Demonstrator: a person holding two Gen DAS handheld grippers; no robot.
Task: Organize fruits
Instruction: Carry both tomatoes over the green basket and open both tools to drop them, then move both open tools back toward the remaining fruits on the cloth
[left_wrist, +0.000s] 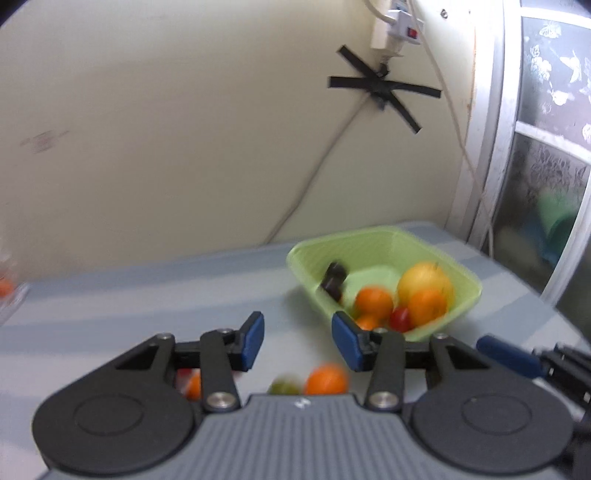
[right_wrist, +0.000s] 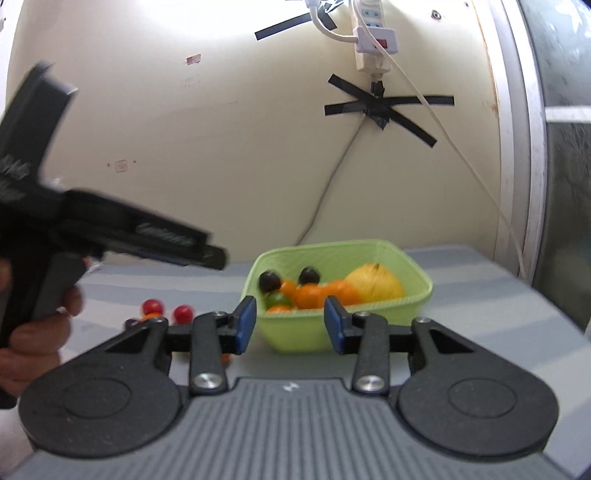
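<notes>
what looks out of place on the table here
Several small fruits lie loose on the table instead of in the green basket: two red ones beside an orange one left of the basket, and an orange with a greenish fruit nearer the camera. The basket itself sits upright, nothing spilled from it.

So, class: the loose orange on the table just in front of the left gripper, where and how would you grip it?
Grip the loose orange across its widest middle, coming down from above with the left gripper, whose jaws stand open and empty. It is round and lies apart from the green basket, so any sideways line across it should work.
</notes>
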